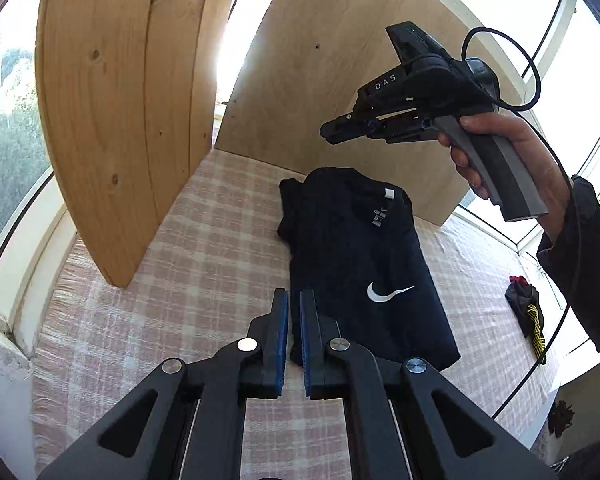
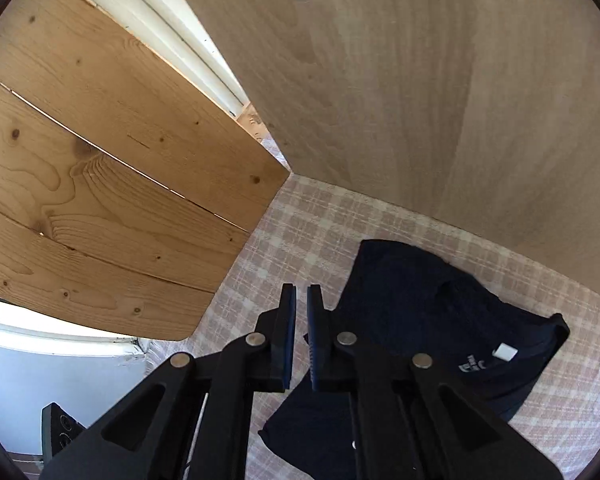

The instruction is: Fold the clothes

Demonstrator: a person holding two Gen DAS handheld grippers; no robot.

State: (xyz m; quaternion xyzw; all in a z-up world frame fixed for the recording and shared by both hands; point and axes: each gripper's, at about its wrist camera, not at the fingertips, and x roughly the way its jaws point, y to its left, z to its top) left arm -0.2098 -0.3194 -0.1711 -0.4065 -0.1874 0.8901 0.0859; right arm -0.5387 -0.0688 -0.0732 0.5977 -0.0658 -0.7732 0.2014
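Above the checked cloth (image 1: 204,240) | my left gripper (image 1: 294,304) and right gripper (image 2: 301,300) nearly closed, empty | folded black Nike shirt (image 1: 356,264) at 1 o'clock | wooden boards (image 1: 112,112) at 11.

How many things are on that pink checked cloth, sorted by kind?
Folded navy Nike T-shirt: 1
Crumpled dark bundle with red and yellow bits: 1
Upright wooden boards: 2, pine plank panel and plain plywood sheet
Total: 4
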